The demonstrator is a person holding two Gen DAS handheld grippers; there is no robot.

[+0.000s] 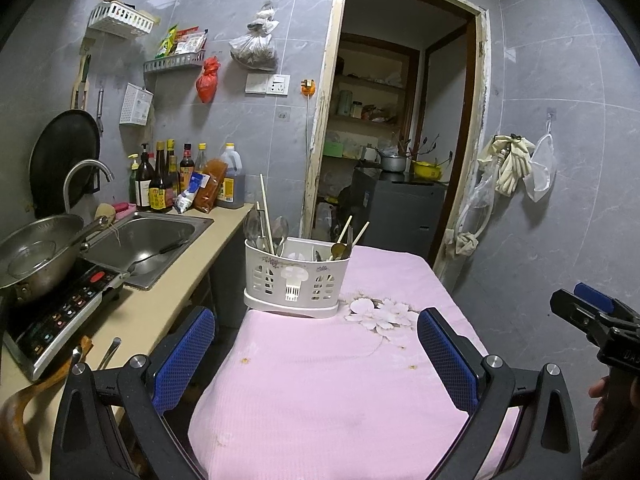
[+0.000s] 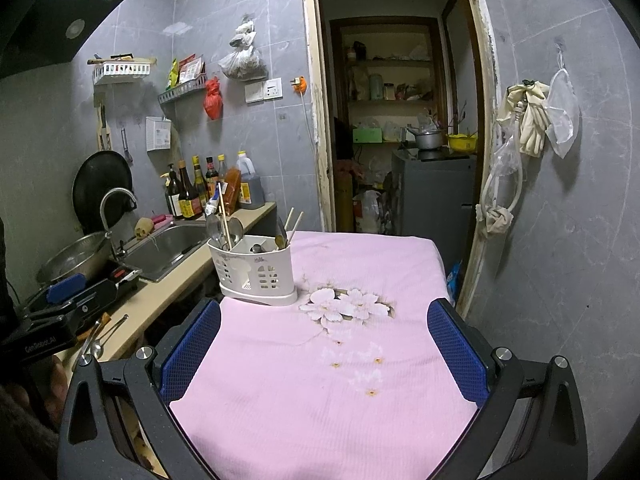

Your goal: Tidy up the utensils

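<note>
A white slotted utensil caddy [image 1: 296,282] [image 2: 256,276] stands at the left far part of a table under a pink flowered cloth [image 1: 340,380] [image 2: 340,360]. Spoons and chopsticks [image 1: 267,216] [image 2: 226,224] stick up from its compartments. My left gripper [image 1: 316,354] hangs open over the near cloth, nothing between its blue pads. My right gripper [image 2: 324,352] is open too and holds nothing. Each gripper shows at the edge of the other's view: the right gripper [image 1: 592,312] and the left gripper [image 2: 68,300]. Two metal spoons [image 2: 102,334] [image 1: 108,354] lie on the counter by the left gripper.
A beige counter [image 1: 160,308] runs along the left with a steel sink [image 1: 148,240], tap, induction hob [image 1: 56,316] under a steel pot [image 1: 36,256], and sauce bottles [image 1: 176,176]. A wooden utensil [image 1: 24,404] lies at the counter's near end. An open doorway [image 1: 400,120] is behind the table.
</note>
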